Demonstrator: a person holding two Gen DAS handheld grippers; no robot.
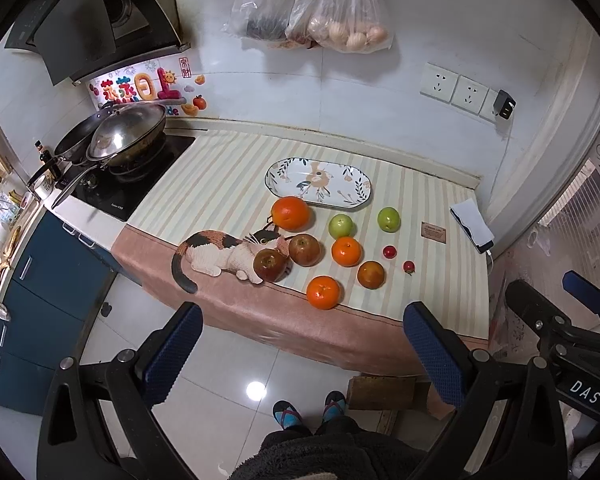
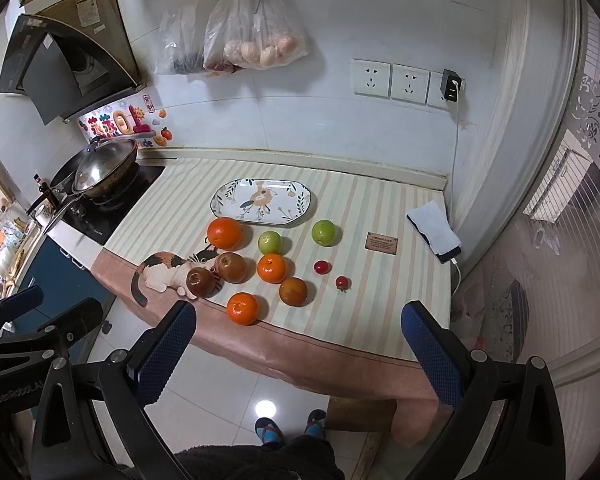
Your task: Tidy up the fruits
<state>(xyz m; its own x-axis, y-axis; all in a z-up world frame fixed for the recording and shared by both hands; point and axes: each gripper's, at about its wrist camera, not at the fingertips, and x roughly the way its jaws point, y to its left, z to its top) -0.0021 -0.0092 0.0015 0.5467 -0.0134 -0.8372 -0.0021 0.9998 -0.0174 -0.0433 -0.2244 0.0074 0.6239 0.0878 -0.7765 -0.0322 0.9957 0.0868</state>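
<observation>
While both grippers (image 1: 302, 330) (image 2: 298, 330) gape — plate (image 2: 300, 216) seemingly bare.

The desk (image 2: 380, 208) wears a striped cloth with a cat print (image 2: 168, 272) at its near left. At the far middle lies an empty floral plate (image 2: 228, 196). Nearer lie three oranges (image 2: 225, 233), two green apples (image 2: 324, 233), three brownish apples (image 2: 231, 267) and two cherry tomatoes (image 2: 321, 267). A phone (image 2: 434, 230) rests at the right edge.
</observation>
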